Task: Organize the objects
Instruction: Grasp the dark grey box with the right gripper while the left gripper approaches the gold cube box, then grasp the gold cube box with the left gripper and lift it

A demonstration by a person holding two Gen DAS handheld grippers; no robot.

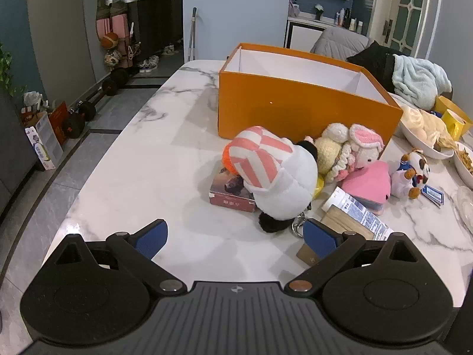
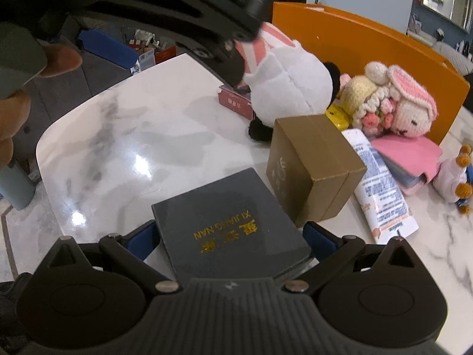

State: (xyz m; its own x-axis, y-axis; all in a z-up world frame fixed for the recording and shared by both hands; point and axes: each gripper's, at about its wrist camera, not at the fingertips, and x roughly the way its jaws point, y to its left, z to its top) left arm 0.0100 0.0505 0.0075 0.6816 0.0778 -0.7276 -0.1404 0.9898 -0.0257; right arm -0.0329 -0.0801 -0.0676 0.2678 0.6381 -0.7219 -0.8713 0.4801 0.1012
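Note:
My right gripper [image 2: 232, 233] is shut on a flat grey box [image 2: 218, 195] with gold lettering, its blue pads against the box's two sides, low over the marble table [image 2: 118, 136]. Just ahead stand a gold carton [image 2: 313, 165], a white tube [image 2: 378, 183], a white plush with a pink-striped part [image 2: 289, 88] and a crocheted bunny doll [image 2: 396, 106]. Behind them is the orange box [image 1: 295, 109], open-topped with a white inside. My left gripper [image 1: 235, 233] is open and holds nothing, short of the white plush [image 1: 278, 177] and a small red box [image 1: 230, 195].
A pink wallet [image 1: 369, 183] and a small dog plush [image 1: 414, 171] lie right of the toys. White bowls [image 1: 425, 145] with food and piled clothes [image 1: 414, 80] crowd the far right. The table's left edge [image 1: 118, 148] drops to a tiled floor with dumbbells [image 1: 88, 109].

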